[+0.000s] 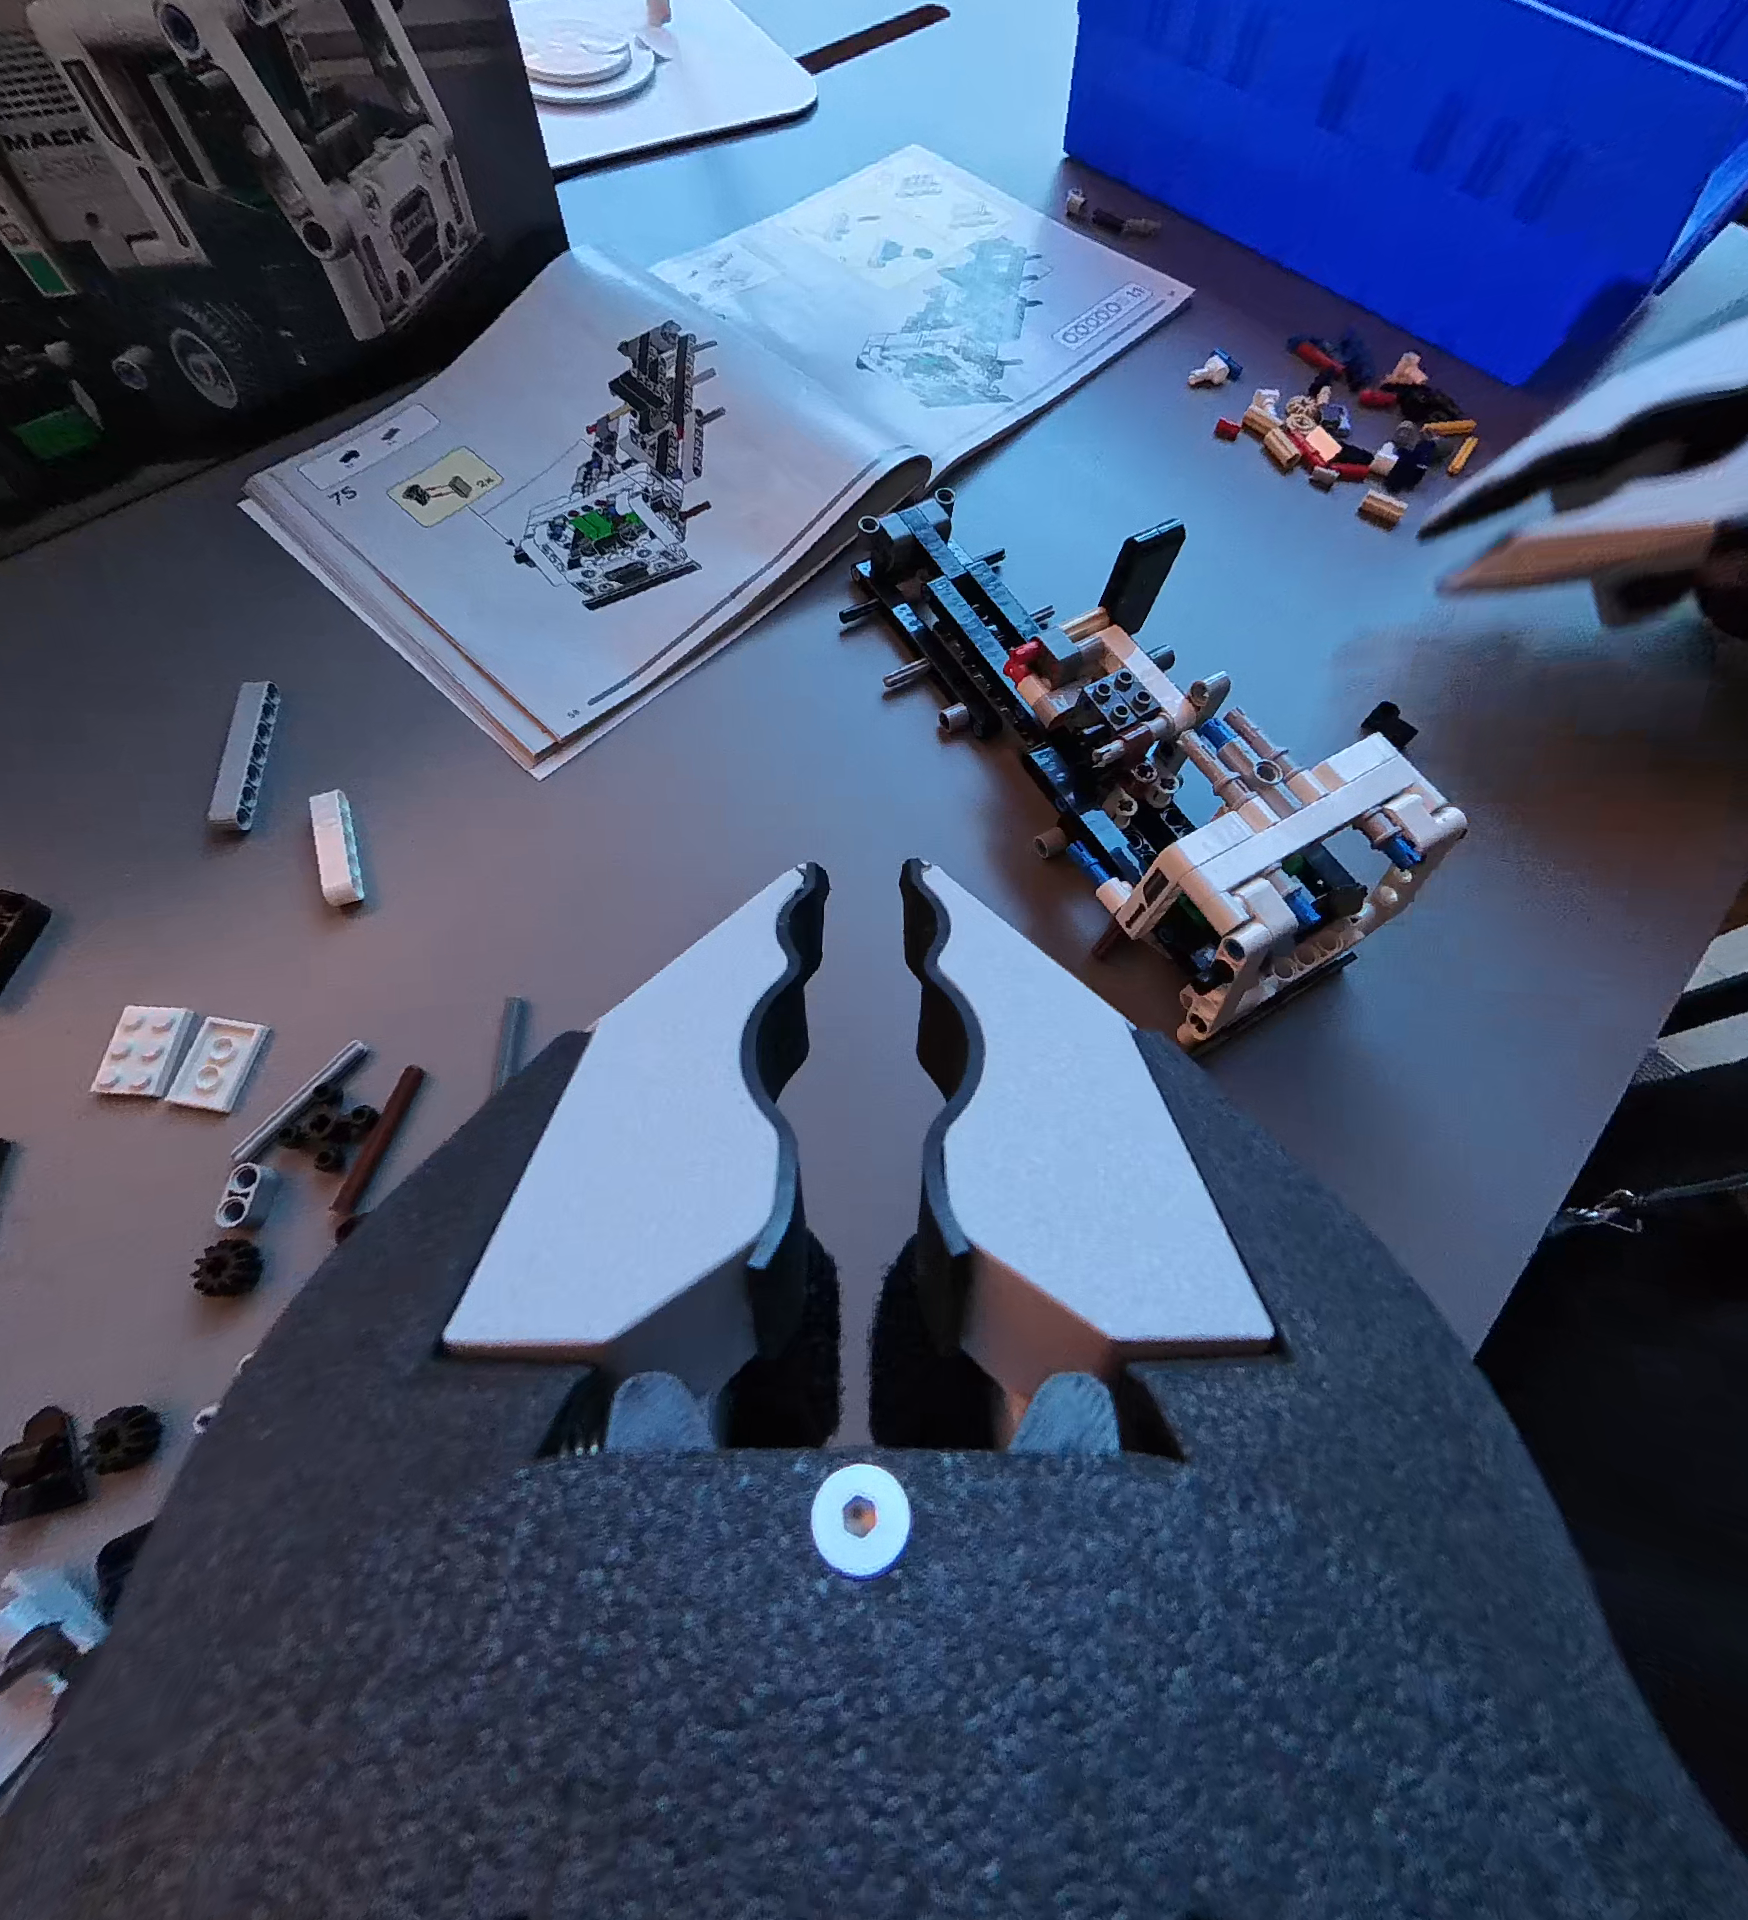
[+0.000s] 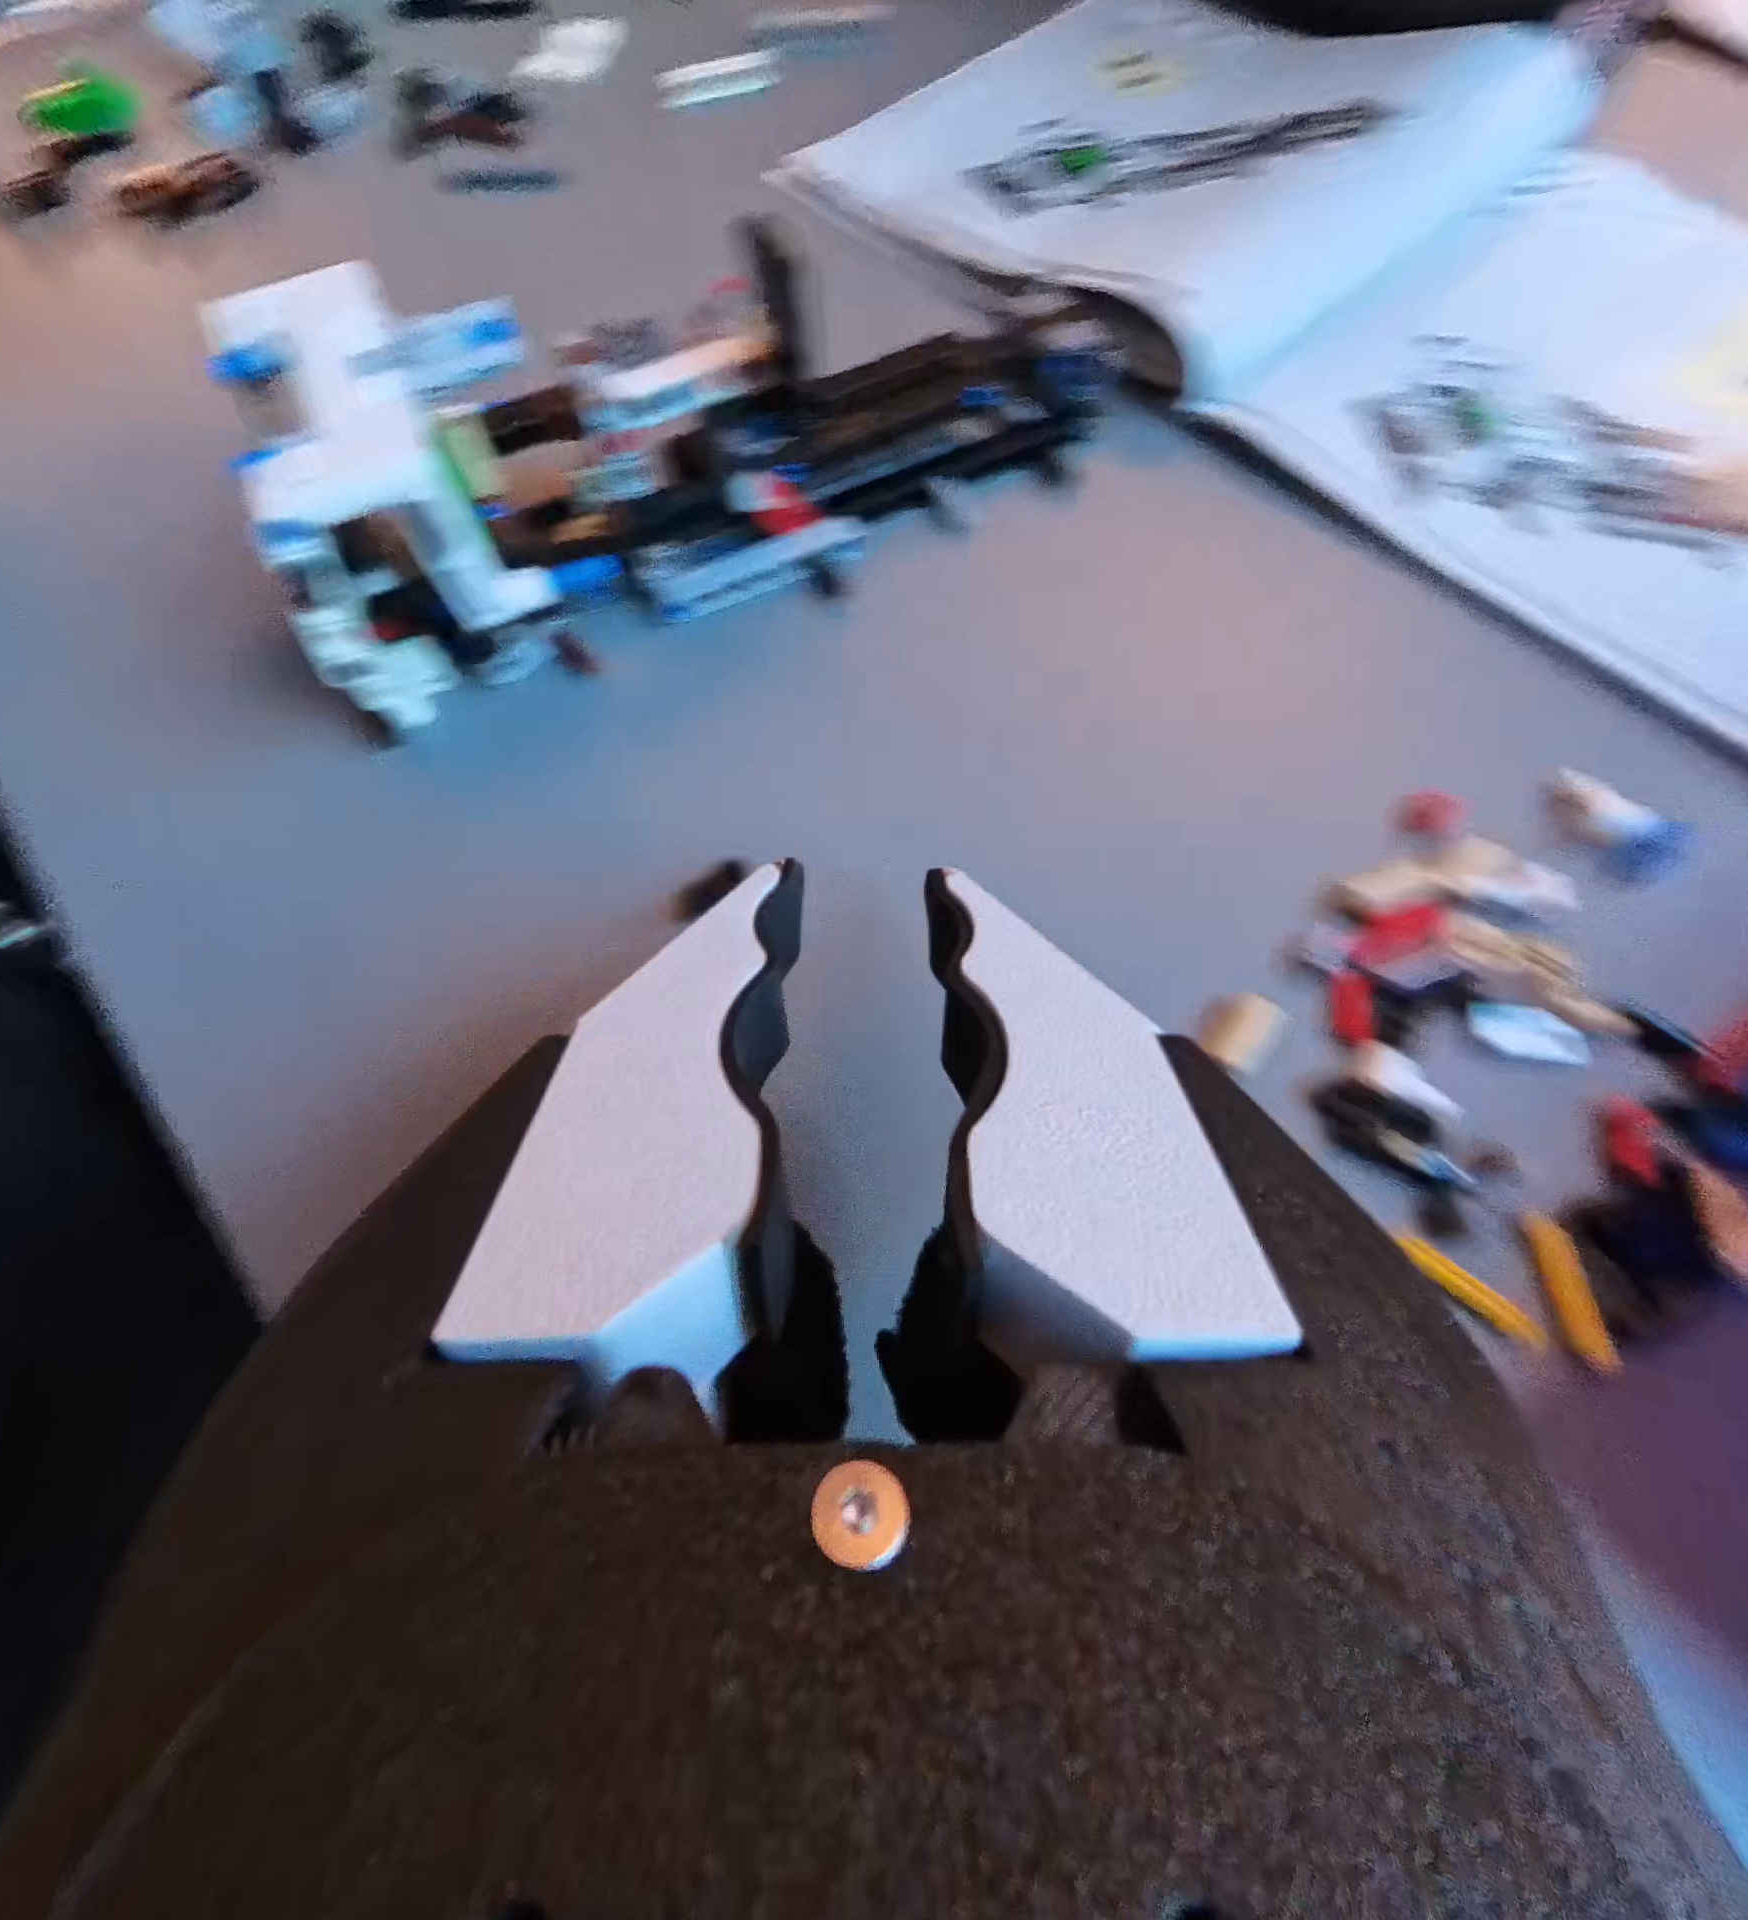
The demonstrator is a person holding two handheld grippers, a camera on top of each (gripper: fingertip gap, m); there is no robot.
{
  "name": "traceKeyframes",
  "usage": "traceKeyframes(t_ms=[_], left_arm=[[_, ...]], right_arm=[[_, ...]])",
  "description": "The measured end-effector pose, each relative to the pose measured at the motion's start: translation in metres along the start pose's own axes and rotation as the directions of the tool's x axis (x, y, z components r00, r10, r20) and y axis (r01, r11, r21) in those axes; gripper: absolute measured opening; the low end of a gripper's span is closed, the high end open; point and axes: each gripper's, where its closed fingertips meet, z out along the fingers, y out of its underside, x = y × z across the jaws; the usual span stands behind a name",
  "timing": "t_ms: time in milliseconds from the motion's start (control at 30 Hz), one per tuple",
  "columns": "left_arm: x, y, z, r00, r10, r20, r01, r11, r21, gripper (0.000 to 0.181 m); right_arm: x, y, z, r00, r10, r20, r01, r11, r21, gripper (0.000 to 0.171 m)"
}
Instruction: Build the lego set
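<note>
Both tongs hovering empty over the smooth grey surface.

The left tongs and right tongs, matte white with wavy black pads, are sitting slightly spread. The knobbly black-and-white lego chassis is lying just beside the open glossy instruction booklet, loose pieces scattered nearby.

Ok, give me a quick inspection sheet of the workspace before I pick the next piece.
Surface: grey table, flat, partly covered.
Job's things: half-built lego chassis lying on the table; open instruction booklet behind it; set box standing at the back.
Clutter: loose beams, plates and gears at left; small mixed-colour pin pile near the blue bin.
Grippers: left gripper open, empty; right gripper open, empty, view blurred.
Cables: nothing seen.
Surroundings: white tray with a disc behind the booklet.
</note>
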Motion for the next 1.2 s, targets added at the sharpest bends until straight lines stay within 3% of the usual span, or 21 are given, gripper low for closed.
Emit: traceKeyframes(t_ms=[67, 167, 267, 400, 600, 900, 1000, 1100, 1200], left_arm=[[0.001, 0.000, 0.003, 1.000, 0.004, -0.007, -0.004, 1.000, -0.006, 0.014], [0.002, -0.002, 0.009, 1.000, 0.010, -0.023, -0.011, 1.000, -0.015, 0.014], [0.003, -0.005, 0.016, 0.999, 0.024, -0.038, -0.024, 0.999, -0.023, 0.014], [0.001, -0.010, 0.024, 0.998, 0.029, -0.055, -0.031, 0.999, -0.026, 0.014], [-0.004, -0.015, 0.032, 0.997, 0.029, -0.068, -0.031, 0.999, -0.031, 0.014], [-0.006, -0.015, 0.036, 0.997, 0.027, -0.075, -0.030, 0.999, -0.034, 0.014], [-0.006, -0.015, 0.033, 0.997, 0.028, -0.074, -0.030, 0.999, -0.030, 0.014], [-0.004, -0.014, 0.031, 0.997, 0.027, -0.075, -0.029, 0.999, -0.023, 0.014], [0.000, -0.013, 0.028, 0.996, 0.030, -0.079, -0.032, 0.999, -0.015, 0.014]], right_arm=[[0.046, 0.007, -0.017, 0.971, 0.109, -0.215, -0.102, 0.994, 0.043, 0.023], [0.105, 0.030, -0.049, 0.826, 0.289, -0.485, -0.270, 0.956, 0.110, 0.023], [0.126, 0.037, -0.061, 0.733, 0.349, -0.583, -0.329, 0.933, 0.144, 0.023], [0.134, 0.046, -0.052, 0.716, 0.292, -0.634, -0.345, 0.938, 0.042, 0.022], [0.139, 0.051, -0.042, 0.730, 0.281, -0.624, -0.375, 0.927, -0.022, 0.019], [0.129, 0.037, -0.041, 0.764, 0.230, -0.603, -0.299, 0.954, -0.015, 0.015], [0.094, 0.021, -0.035, 0.846, 0.180, -0.501, -0.217, 0.976, -0.017, 0.015], [0.036, 0.014, -0.017, 0.954, 0.117, -0.276, -0.130, 0.991, -0.028, 0.015], [-0.004, 0.022, -0.006, 0.989, 0.042, -0.145, -0.053, 0.996, -0.071, 0.015]])
